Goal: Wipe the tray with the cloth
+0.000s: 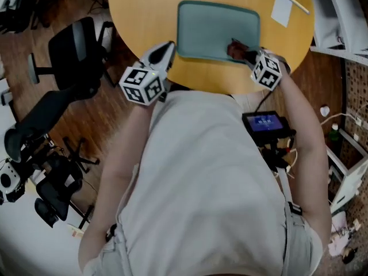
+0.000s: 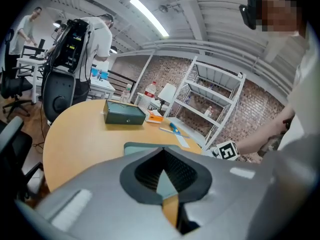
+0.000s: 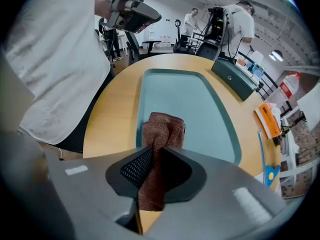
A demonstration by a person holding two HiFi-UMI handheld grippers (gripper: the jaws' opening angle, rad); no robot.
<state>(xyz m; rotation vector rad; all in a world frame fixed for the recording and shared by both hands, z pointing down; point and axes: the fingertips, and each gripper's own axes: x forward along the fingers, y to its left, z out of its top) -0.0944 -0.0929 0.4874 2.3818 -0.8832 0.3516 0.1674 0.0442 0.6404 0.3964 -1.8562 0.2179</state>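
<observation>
right claw [image 3: 160,156] is clenched on the brown cloth [image 3: 162,129] over the teal tray [image 3: 200,109]; left claw [image 2: 162,156] closed, empty.

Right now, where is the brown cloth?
In the right gripper view, the brown cloth is pinched in the right claw, at the near right corner of the teal tray.

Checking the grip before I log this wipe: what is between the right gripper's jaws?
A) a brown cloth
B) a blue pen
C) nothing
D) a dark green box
A: the right gripper view shows the brown cloth pinched between the jaws of the right gripper, with its free end over the near end of the teal tray.
</observation>
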